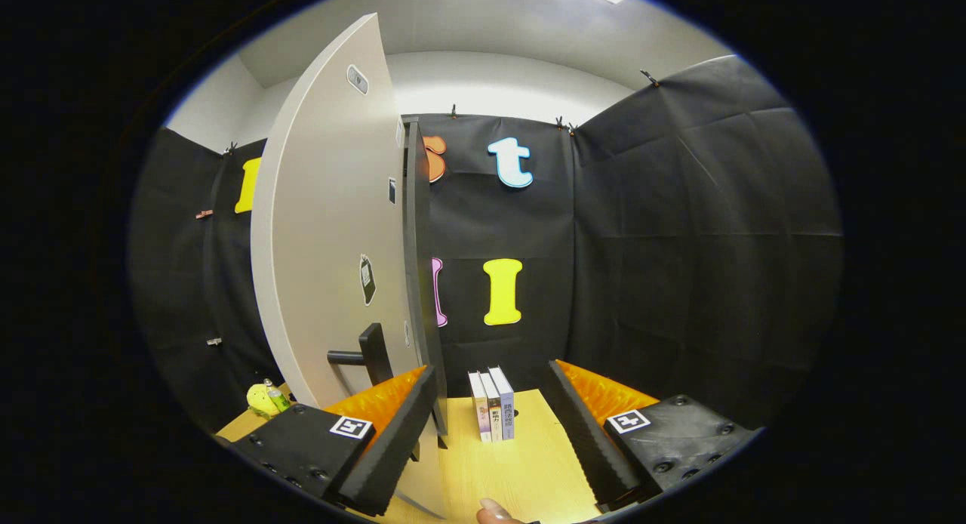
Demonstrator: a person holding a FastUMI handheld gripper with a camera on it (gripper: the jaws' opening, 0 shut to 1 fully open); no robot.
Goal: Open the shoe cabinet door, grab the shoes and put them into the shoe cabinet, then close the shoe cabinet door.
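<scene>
A: Foreground: the gripper (490,441), its two fingers spread wide with nothing between them, over a light wooden tabletop (528,463). A fingertip (494,511) of a person shows at the near edge of the table, between the fingers.

B: And the task's object?

A: The shoe cabinet door (332,229), a tall pale panel standing upright and swung edge-on toward the camera, just ahead of the left finger. Its dark lever handle (358,356) projects from the lower face, close above that finger.

B: How should the panel handle?

A: Judged rigid and flat, fairly heavy, turning on hinges rather than lifting; its smooth face offers the fingers little purchase. The handle bar is the sensible hold, or the door's free edge (416,282) for pushing.

B: Other items?

A: Three books (492,403) stand upright beyond the fingers; a small yellow-green item with a bottle (266,398) sits left of the door. The shoes' place cannot be told.
</scene>
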